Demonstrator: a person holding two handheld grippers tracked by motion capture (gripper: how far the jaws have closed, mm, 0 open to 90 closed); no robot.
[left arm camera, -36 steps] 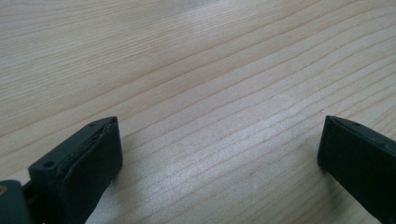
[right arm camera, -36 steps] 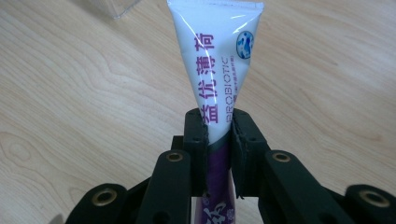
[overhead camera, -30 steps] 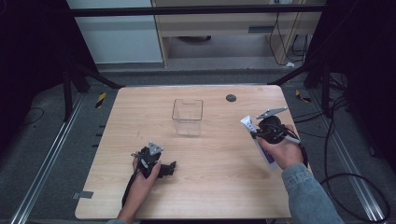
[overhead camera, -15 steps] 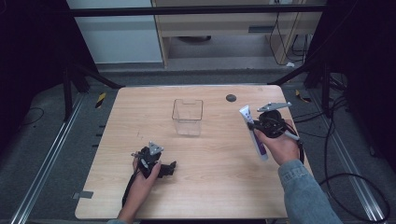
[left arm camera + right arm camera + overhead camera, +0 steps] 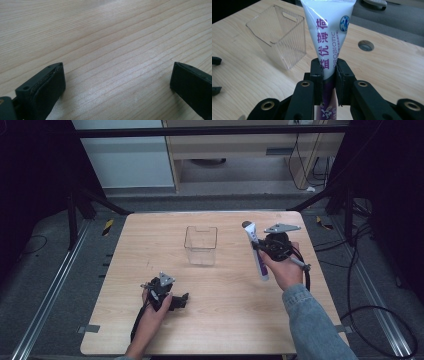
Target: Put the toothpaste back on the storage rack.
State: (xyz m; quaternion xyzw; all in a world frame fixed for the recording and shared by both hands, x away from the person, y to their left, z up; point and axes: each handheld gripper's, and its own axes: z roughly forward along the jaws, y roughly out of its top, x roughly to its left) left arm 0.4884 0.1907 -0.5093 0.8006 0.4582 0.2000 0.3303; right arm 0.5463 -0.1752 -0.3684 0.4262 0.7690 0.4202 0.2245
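White and purple tube [image 5: 329, 32] clamped in the right gripper [image 5: 329, 75], both jaws pressed flat against its sides near the lower, purple part. In the high view, same tube [image 5: 256, 251] held above the right half of the table [image 5: 235, 330], slanted, one end pointing toward the far edge, the other end toward the person's hand [image 5: 286, 270]. Printed characters and the word PROBIOTIC readable on the white part.

Clear plastic container [image 5: 201, 245] standing upright near the middle of the table, open at the top, with nothing inside. Well apart from the tube, to its left in the high view; in the right gripper view the same container [image 5: 279, 37] behind and beside the tube, not touching.

Small round hole [image 5: 365, 45] in the tabletop beyond the tube.

Left gripper [image 5: 162, 292] low on the near left part of the table, held by the left hand [image 5: 152, 312]. In the left gripper view, jaws wide apart, only bare wood between them, holding nothing.
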